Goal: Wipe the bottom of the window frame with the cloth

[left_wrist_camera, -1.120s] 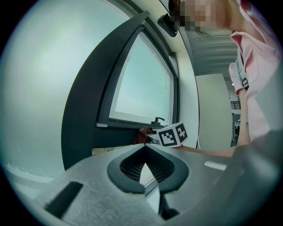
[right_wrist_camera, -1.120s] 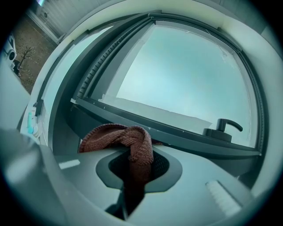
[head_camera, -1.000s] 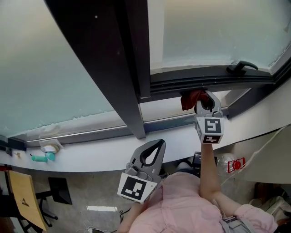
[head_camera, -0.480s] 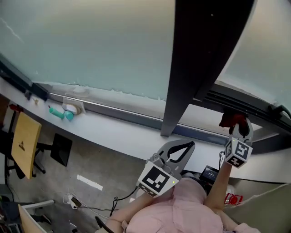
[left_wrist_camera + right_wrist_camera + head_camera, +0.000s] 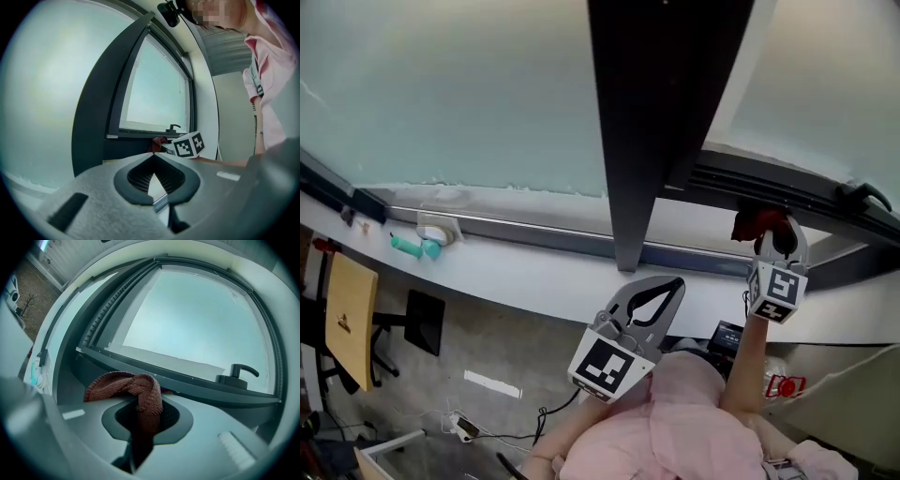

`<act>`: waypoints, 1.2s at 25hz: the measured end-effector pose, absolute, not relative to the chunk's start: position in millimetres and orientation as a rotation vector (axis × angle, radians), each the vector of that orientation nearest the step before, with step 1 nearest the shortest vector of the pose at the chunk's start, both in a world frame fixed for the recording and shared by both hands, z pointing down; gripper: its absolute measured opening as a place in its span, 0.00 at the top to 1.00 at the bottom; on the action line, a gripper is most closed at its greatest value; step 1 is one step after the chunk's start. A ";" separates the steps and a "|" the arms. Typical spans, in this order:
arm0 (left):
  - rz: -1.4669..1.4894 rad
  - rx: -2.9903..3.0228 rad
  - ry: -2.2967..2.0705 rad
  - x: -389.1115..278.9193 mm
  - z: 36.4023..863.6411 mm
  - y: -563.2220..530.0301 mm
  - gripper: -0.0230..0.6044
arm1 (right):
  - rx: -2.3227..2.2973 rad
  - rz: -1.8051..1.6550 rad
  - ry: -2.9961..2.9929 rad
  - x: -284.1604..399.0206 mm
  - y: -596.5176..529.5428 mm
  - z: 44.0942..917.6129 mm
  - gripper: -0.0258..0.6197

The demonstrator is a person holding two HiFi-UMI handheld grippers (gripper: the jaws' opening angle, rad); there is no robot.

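The cloth (image 5: 136, 389), a reddish-brown knitted rag, is pinched in my right gripper (image 5: 145, 403), whose jaws are clamped on a fold of it. A loose lobe spills over to the left of the tips. It looks light, soft and floppy, so I expect it to bunch and drag rather than slide flat. The best hold is the one I have, with a wad pushed out ahead of the tips so that fabric, not the gripper, meets the metal. From above the cloth (image 5: 757, 223) sits right at the dark bottom rail of the window frame (image 5: 787, 192), left of the window handle (image 5: 862, 194). I cannot tell how firmly it presses. My right forearm is stretched forward and up, and the gripper (image 5: 776, 242) points into the rail above the white sill (image 5: 534, 272). My left gripper (image 5: 668, 284) hangs low near my chest, its tips together with nothing between them.
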State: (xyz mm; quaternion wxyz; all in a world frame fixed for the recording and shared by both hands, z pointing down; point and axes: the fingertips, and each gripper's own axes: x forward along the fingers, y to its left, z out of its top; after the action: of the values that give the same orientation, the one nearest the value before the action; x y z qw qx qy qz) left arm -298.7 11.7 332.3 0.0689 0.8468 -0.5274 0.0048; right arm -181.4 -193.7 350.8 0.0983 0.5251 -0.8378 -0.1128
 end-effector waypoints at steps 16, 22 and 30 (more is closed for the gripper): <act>0.012 2.629 -1.449 -257.4 330.3 -9.1 0.97 | 1.656 -0.273 -2.446 -131.3 -209.2 348.7 0.88; 0.033 2.661 -1.410 -246.3 331.2 -13.3 0.97 | 1.645 -0.265 -2.442 -115.7 -213.0 348.3 0.88; 0.024 2.624 -1.406 -246.5 336.8 -18.0 0.97 | 1.641 -0.281 -2.438 -102.3 -217.9 348.9 0.88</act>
State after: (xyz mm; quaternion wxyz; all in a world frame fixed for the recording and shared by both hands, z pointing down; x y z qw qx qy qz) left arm -246.5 -18.0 336.8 0.0822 0.8785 -0.4706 0.0079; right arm -102.3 -217.9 348.9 0.0946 0.5533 -0.8222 -0.0947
